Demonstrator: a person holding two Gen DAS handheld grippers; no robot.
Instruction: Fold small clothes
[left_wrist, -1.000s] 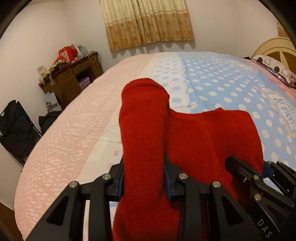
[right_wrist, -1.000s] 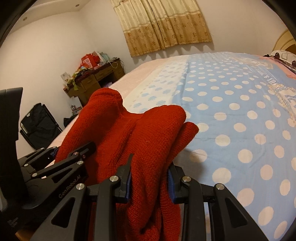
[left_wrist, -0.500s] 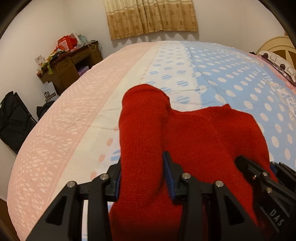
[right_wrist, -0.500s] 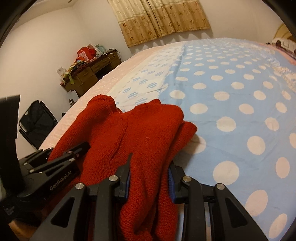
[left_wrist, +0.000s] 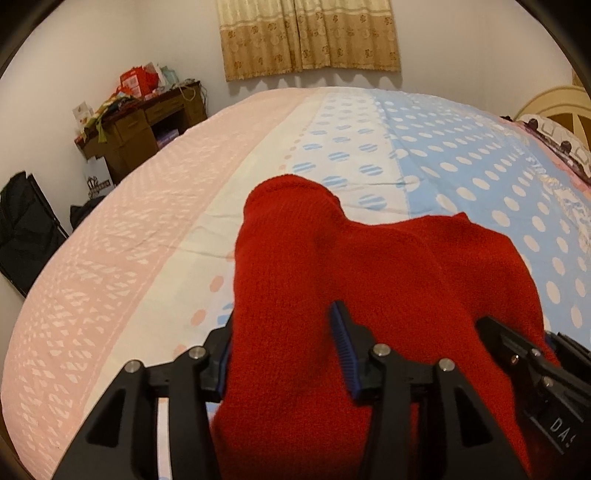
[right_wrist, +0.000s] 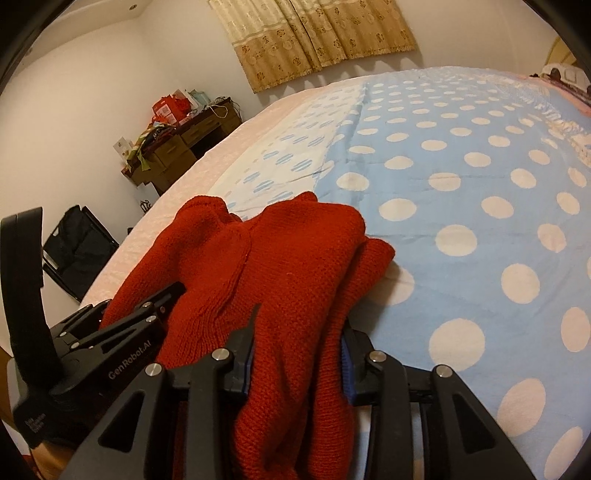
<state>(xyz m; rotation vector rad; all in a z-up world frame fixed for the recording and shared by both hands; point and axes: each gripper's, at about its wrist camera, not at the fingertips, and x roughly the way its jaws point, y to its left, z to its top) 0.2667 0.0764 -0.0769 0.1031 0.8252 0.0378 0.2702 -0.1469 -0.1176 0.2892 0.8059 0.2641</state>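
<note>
A small red knitted sweater (left_wrist: 369, 280) lies bunched at the near edge of the bed, also in the right wrist view (right_wrist: 280, 258). My left gripper (left_wrist: 284, 354) is shut on a thick fold of its left side. My right gripper (right_wrist: 299, 350) is shut on a fold of its right side. Each gripper shows in the other's view: the right one (left_wrist: 524, 365) at the lower right, the left one (right_wrist: 122, 332) at the lower left. The sweater's far part rests on the bedspread (left_wrist: 443, 166).
The bed has a pink band (left_wrist: 129, 240) on the left and a blue dotted part (right_wrist: 480, 184) on the right. A cluttered wooden desk (left_wrist: 147, 118) and a black folding chair (left_wrist: 22, 229) stand by the left wall. A headboard (left_wrist: 546, 107) is at the far right.
Both grippers have lowered the sweater toward the bed and tilted down. The sweater's far part now rests flatter on the bedspread. Both grips stay shut.
</note>
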